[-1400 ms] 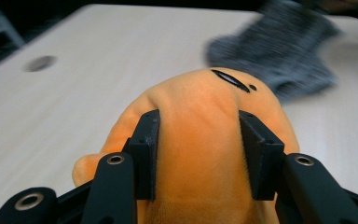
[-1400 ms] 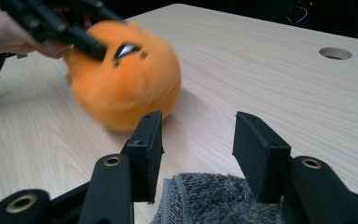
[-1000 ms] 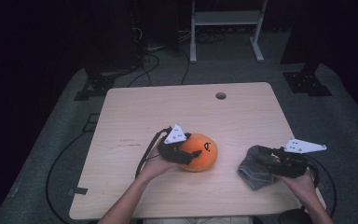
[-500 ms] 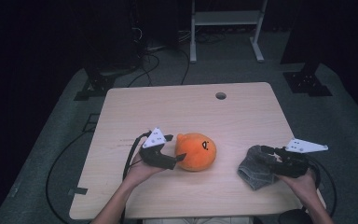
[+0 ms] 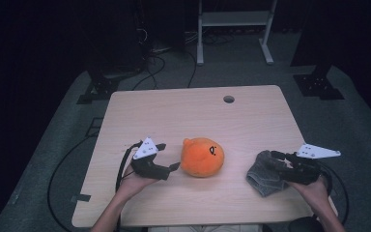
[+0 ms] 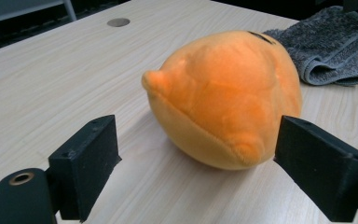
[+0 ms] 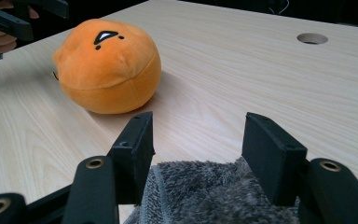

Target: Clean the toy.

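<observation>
The orange plush [image 5: 202,157] sat mid-surface, soft and light, best pinched across its rounded sides. The left gripper [image 5: 174,166], jaws just opened wide and empty, faced it; the right gripper [image 5: 275,159] had been opening its jaws over the grey cloth [image 5: 263,180].

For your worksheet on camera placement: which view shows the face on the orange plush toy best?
The right gripper view: the orange plush toy turns its black face marking toward that camera. The high view shows the marking small, from above; the left gripper view shows just its edge at the toy's top.
</observation>
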`<action>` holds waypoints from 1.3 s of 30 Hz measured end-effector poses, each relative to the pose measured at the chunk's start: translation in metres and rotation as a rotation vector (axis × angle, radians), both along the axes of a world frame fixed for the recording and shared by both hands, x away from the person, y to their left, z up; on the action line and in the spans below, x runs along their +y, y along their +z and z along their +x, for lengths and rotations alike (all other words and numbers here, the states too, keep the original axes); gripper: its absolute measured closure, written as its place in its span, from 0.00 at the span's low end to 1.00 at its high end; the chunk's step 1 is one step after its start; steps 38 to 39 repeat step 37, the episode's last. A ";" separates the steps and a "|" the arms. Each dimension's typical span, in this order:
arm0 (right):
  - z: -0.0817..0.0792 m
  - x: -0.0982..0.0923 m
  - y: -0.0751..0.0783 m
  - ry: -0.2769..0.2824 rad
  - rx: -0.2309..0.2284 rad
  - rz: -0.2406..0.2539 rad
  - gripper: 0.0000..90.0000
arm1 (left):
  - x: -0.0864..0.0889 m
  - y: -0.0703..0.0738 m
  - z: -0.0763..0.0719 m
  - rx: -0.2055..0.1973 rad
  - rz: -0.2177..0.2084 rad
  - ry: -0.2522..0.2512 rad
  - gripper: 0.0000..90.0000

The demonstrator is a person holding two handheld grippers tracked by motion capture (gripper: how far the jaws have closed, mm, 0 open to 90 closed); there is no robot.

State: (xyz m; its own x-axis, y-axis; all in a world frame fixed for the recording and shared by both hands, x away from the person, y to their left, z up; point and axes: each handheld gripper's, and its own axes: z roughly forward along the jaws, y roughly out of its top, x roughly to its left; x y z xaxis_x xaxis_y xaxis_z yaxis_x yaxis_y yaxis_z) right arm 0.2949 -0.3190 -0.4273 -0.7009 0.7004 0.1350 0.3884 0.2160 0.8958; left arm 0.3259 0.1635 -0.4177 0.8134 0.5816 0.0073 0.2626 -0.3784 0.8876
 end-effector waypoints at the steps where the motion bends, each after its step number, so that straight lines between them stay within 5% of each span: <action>1: 0.000 0.000 0.000 0.000 0.000 0.000 0.47 | 0.002 0.000 0.000 -0.001 0.000 0.004 0.14; 26: -0.004 -0.001 -0.002 -0.012 -0.002 0.012 0.42 | 0.047 -0.012 -0.024 -0.004 -0.003 0.106 0.10; 39: -0.012 -0.003 -0.009 -0.056 -0.029 0.008 0.40 | 0.062 -0.029 -0.025 0.016 -0.047 0.187 0.10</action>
